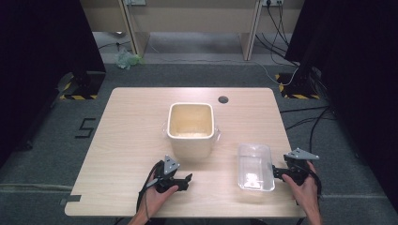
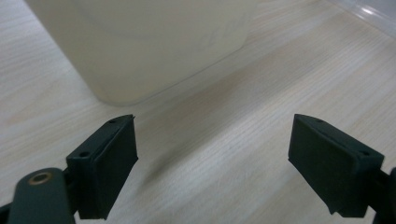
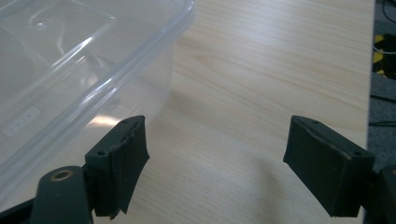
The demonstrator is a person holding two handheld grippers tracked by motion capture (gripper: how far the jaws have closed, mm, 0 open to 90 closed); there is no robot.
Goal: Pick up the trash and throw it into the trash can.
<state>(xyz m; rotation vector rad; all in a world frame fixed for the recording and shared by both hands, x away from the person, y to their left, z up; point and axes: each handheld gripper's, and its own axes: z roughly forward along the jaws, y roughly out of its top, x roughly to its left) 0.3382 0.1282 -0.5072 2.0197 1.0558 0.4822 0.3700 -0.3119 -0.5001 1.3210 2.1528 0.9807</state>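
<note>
Cream tub [image 1: 191, 129] stands mid-table, a clear plastic box [image 1: 255, 166] near-right of it. Left gripper [image 1: 184, 180] rests near the tub, jaws spread and empty; right gripper [image 1: 277, 172] sits just beside the box, also spread, likely poised to grip its rim.

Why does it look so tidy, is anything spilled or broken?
Nothing stands out. The cream tub stands upright, the clear plastic box sits flat, and the wooden table around them shows no spill.
</note>
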